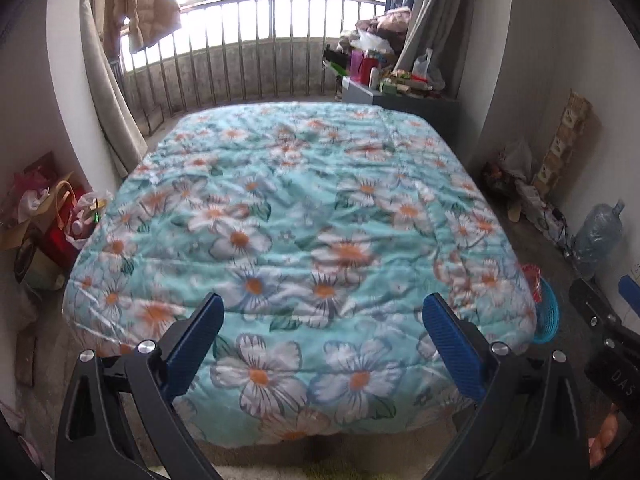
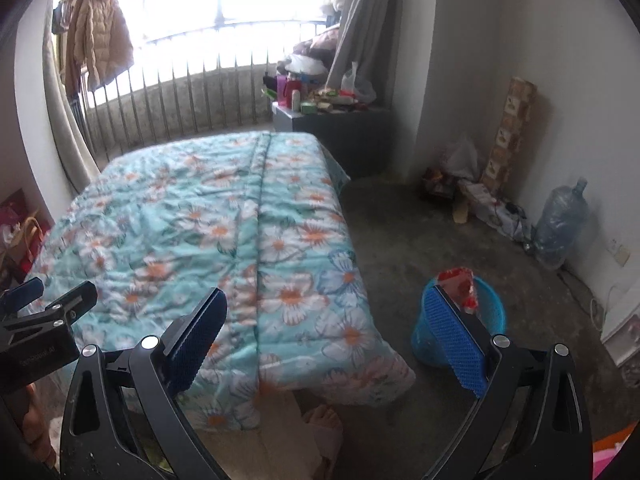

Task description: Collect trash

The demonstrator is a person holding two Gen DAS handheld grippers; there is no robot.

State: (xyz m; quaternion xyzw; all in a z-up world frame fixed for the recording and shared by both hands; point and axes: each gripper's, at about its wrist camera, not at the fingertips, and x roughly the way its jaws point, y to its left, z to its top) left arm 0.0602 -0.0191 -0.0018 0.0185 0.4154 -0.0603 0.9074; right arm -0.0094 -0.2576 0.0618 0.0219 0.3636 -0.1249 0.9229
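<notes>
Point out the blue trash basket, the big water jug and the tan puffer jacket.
blue trash basket (image 2: pixel 490 314), right wrist view, mesh wall.
water jug (image 2: pixel 560 222), right wrist view, clear body.
tan puffer jacket (image 1: pixel 140 4), left wrist view, quilted front.

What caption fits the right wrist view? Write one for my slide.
Open right gripper above floral quilt, blue bin holding red wrapper on the floor.

One bed (image 2: pixel 192 216), one blue basket (image 2: pixel 490 312), one water jug (image 2: pixel 560 228), one hanging jacket (image 2: pixel 100 36), two grippers.
</notes>
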